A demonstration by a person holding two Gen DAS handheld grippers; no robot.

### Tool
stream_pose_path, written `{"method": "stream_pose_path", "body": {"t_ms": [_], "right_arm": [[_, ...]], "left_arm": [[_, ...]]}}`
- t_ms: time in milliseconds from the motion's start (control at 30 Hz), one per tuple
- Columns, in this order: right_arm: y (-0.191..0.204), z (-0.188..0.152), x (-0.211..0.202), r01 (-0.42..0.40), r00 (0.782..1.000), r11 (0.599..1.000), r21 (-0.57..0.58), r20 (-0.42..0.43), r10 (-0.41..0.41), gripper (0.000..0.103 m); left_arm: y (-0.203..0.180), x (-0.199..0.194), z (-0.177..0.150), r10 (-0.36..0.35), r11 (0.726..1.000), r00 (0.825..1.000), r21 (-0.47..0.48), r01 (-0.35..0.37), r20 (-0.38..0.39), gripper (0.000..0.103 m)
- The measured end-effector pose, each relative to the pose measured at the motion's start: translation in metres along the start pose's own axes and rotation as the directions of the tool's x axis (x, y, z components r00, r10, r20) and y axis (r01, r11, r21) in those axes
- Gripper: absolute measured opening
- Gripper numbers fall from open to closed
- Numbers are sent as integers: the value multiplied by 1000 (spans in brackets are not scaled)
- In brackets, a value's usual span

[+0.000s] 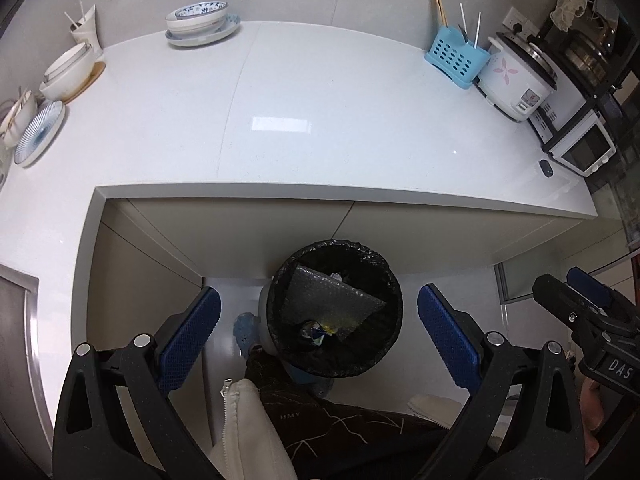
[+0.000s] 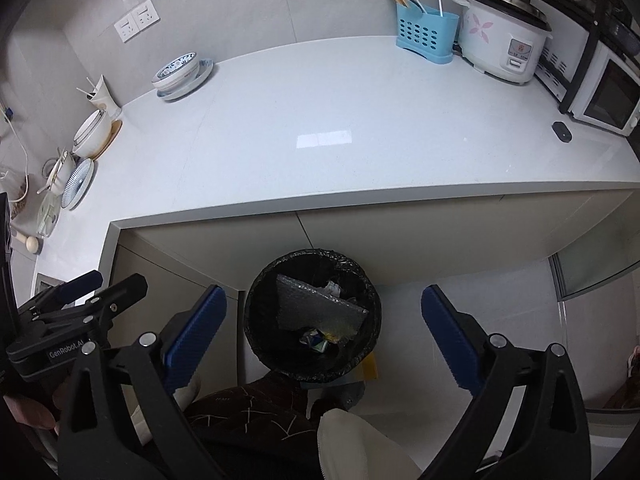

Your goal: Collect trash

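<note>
Trash (image 1: 320, 330) lies in the black-lined bin (image 1: 335, 308) on the floor, tucked against the counter (image 1: 300, 120) front: bubble-wrap sheet, crumpled wrappers at the bottom. My left gripper (image 1: 319, 336) and right gripper (image 2: 323, 334) both hang above the bin mouth, jaws spread wide, nothing between the pads. Judgement: load dropped. Counter shows only dishes (image 1: 202, 24), utensil caddy (image 1: 456, 58), rice cooker (image 1: 516, 80); no loose trash visible there.
</note>
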State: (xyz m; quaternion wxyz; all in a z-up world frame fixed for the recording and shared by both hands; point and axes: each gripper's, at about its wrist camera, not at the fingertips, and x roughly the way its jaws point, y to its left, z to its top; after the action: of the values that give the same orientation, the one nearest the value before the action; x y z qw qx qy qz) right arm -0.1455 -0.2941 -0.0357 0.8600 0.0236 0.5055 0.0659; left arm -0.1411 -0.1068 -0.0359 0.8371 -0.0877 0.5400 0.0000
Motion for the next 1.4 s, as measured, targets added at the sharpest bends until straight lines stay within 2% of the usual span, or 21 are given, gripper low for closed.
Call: {"method": "stream_pose_path", "body": {"t_ms": [567,1400], "right_arm": [[-1,1,4,23,1000,1000,-8,-13,-24,94],[0,0,8,27,999,1000,-7,-38,-28,94]], "left_arm": [[-6,-4,-2,7,999,1000,42,-7,12,97],[-7,-7,-1,17,998,1000,57,-18,13,97]]}}
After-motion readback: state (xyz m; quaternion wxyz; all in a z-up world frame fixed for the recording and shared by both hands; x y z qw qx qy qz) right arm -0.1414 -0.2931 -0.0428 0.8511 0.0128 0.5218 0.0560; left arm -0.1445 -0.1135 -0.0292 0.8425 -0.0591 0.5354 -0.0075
